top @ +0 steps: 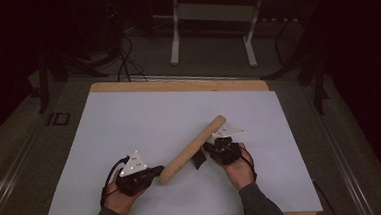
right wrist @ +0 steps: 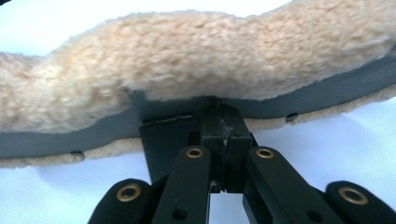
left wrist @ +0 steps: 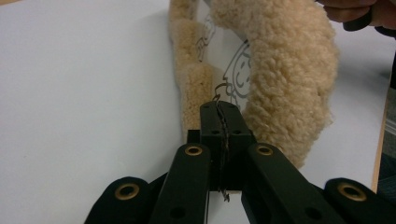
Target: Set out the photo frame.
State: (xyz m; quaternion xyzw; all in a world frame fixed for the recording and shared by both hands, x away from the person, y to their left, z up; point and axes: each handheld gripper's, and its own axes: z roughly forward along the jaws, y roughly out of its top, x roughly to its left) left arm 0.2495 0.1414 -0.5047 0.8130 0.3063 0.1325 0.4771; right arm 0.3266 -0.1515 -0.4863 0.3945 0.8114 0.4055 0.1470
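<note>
Because each pair of tongs is pinched shut on only a thin bit of the long tan fleecy roll with a printed white lining point(top: 193, 149), the likeliest trouble is a slip: the left tongs point(top: 158, 172) clamp what looks like a thin wire or thread-like edge at the roll's near end, and the right tongs point(top: 204, 151) bite the grey strip running along its underside, so an uneven pull could, I judge, tear either hold free and drop the roll. A second risk is twist: if one hand turns without the other, the soft fleece may unroll or sag between the two grips, as the right gripper view already shows it bowed. In the high view the roll sits over the middle of the white worktop point(top: 129, 126), toward the near side, between the two hands. Its long axis runs diagonally, the near end pointing to about 7 o'clock beside the left tongs and the far end to about 1 o'clock, past the right tongs. Whether it rests on the worktop or is held just above it I cannot tell.
</note>
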